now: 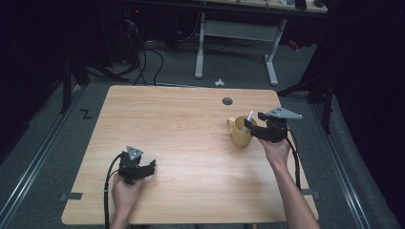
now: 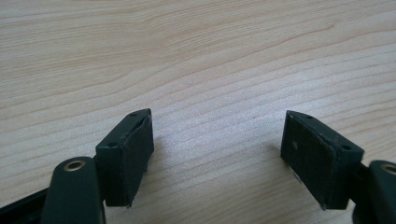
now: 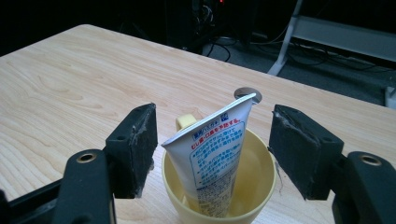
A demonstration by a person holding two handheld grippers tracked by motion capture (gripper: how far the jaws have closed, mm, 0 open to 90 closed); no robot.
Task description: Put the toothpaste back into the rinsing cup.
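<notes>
A yellow mug (image 1: 239,132) stands on the right half of the wooden table (image 1: 181,124), handle toward the left. A white toothpaste tube (image 3: 212,158) with blue and red print stands inside the yellow mug (image 3: 254,186), leaning, its flat crimped end up. My right gripper (image 3: 212,144) is open just above the mug, one jaw on each side of the tube without touching it; in the high view the right gripper (image 1: 260,128) sits at the mug's right rim. My left gripper (image 2: 217,158) is open over bare wood; the left gripper (image 1: 143,168) rests low near the table's front left.
A round cable hole (image 1: 227,101) lies in the table behind the mug. Beyond the far edge stand a white desk frame (image 1: 236,43) and cables (image 1: 143,62) on a dark floor. Bare wood stretches between the two grippers.
</notes>
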